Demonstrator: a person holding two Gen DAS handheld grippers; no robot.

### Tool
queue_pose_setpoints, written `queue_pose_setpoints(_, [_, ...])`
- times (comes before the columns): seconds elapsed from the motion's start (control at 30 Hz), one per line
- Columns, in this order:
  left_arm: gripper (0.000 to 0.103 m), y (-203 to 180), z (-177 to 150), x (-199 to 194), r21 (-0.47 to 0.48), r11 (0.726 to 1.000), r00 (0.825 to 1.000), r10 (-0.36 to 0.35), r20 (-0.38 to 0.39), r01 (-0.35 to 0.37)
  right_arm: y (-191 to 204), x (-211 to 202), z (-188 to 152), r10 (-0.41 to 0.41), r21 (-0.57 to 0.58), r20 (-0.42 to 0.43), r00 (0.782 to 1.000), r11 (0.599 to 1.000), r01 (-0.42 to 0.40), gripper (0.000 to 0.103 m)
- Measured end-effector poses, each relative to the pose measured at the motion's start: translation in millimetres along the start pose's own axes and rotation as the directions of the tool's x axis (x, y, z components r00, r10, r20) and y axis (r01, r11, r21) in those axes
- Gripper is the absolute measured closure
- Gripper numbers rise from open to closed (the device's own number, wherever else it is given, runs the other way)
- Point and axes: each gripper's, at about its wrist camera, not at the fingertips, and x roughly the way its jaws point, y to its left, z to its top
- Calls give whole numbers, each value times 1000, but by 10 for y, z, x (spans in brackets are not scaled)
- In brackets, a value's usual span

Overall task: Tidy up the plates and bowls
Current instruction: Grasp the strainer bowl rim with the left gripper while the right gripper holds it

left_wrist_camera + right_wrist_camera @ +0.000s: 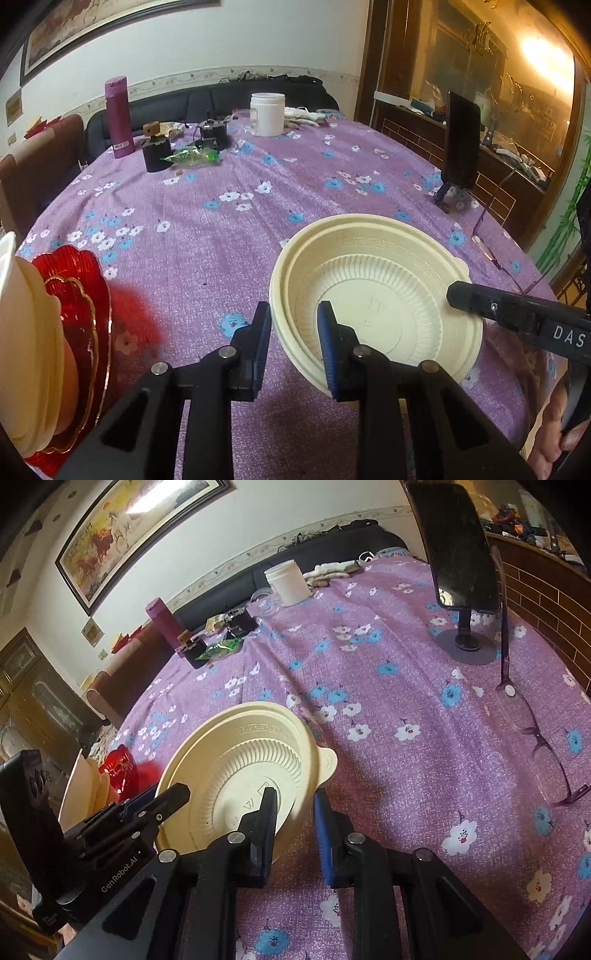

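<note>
Cream bowls, nested, sat tilted on the near part of the purple flowered tablecloth. Left gripper clamped the stack's near-left rim. Right gripper clamped its right rim. A red plate with cream dishes lay at near left.

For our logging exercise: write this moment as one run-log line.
phase: two-handed hold | left gripper: shut on cream bowls, one rim | right gripper: shut on cream bowls, opposite rim
</note>
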Motion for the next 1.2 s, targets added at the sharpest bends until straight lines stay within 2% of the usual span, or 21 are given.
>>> queue_pose_setpoints(1.2, [78, -112, 42, -547, 37, 997, 987, 64, 145, -70, 276, -397, -8, 22, -60, 84, 996, 998, -17, 81])
